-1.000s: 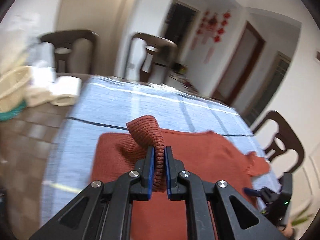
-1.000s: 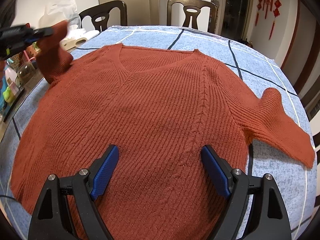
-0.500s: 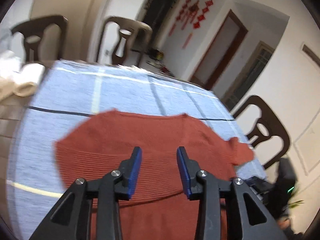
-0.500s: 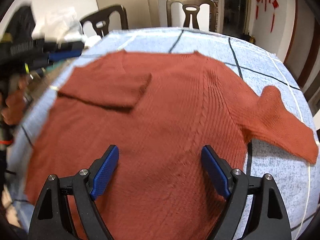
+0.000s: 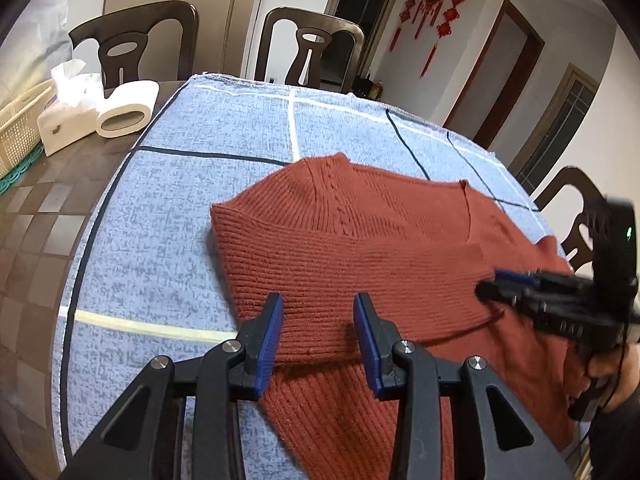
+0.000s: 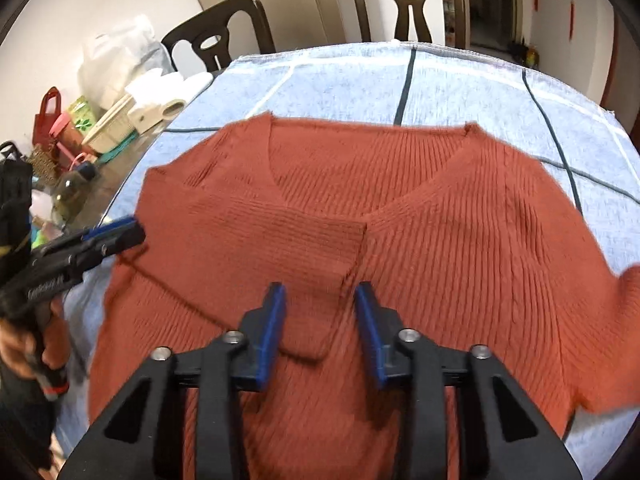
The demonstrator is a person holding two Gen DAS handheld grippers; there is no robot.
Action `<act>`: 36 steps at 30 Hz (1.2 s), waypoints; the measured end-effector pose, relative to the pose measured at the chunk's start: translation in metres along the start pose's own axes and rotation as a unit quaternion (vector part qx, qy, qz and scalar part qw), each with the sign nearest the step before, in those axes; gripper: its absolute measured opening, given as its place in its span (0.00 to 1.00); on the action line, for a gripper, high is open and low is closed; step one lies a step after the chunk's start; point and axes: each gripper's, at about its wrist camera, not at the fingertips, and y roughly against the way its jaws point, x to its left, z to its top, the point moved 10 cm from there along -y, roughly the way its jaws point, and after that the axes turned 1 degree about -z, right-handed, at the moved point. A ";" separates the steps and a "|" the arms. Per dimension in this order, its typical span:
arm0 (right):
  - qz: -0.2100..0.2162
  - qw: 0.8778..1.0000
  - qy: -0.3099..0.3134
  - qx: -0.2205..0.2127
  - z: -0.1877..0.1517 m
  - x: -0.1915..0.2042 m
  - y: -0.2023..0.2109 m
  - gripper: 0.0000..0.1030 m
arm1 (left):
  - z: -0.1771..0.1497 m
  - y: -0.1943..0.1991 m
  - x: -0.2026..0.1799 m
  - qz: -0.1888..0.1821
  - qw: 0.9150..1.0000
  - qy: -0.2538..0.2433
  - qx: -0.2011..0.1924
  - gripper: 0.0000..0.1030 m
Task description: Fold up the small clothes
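Note:
A rust-red knit V-neck sweater [image 5: 360, 208] [image 6: 472, 220] lies flat on a blue checked cloth [image 5: 168, 208]. One sleeve [image 5: 340, 276] [image 6: 280, 240] is folded across the chest; the other sleeve [image 6: 624, 284] sticks out at the right. My left gripper [image 5: 319, 332] hovers open just above the folded sleeve's near edge, holding nothing. My right gripper [image 6: 320, 320] is over the folded sleeve's cuff, and its jaws are closing. The cuff lies under the gap and the pads do not press on it. Each gripper also shows in the other view, the right gripper [image 5: 496, 284] and the left gripper [image 6: 128, 228].
Dark wooden chairs [image 5: 308, 44] [image 6: 408, 0] stand at the table's far side. A tissue box [image 5: 68, 108], a paper roll [image 5: 124, 108] and a woven basket [image 5: 16, 128] sit on the bare tabletop to the left. Bags and a bottle [image 6: 72, 196] crowd that side.
My left gripper let go of the sleeve, which now lies folded across the chest, and sank lower. My right gripper slid over the folded cuff and its jaws narrowed.

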 end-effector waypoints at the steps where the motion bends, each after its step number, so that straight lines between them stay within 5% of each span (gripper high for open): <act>1: 0.005 1.000 0.000 0.003 0.000 0.001 0.001 0.05 | 0.000 0.000 0.000 0.001 1.000 -0.003 -0.001 0.38; 7: 0.021 0.999 -0.006 -0.040 0.027 -0.002 0.023 0.05 | 0.008 0.002 -0.005 -0.001 1.000 -0.011 -0.012 0.38; 13: 0.004 0.999 -0.037 0.013 0.017 -0.031 -0.009 0.08 | 0.004 -0.009 -0.004 0.011 1.000 -0.015 0.000 0.38; 18: 0.005 0.999 -0.017 -0.027 0.014 -0.023 0.020 0.12 | -0.003 0.001 -0.006 0.020 0.999 -0.030 0.000 0.38; 24: -0.002 1.000 -0.003 -0.003 -0.005 -0.020 0.010 0.15 | -0.009 0.003 -0.005 0.051 0.998 -0.036 0.009 0.39; 26: -0.007 1.000 0.004 -0.021 -0.008 -0.020 0.026 0.21 | -0.013 0.015 -0.007 0.057 0.997 -0.042 0.003 0.40; 29: -0.010 0.999 0.024 -0.044 -0.021 -0.017 0.054 0.44 | -0.025 0.035 -0.012 0.059 0.997 -0.045 -0.006 0.45; 36: -0.024 0.998 0.018 -0.063 -0.070 -0.022 0.091 0.45 | -0.065 0.064 -0.026 0.044 0.998 -0.044 -0.019 0.50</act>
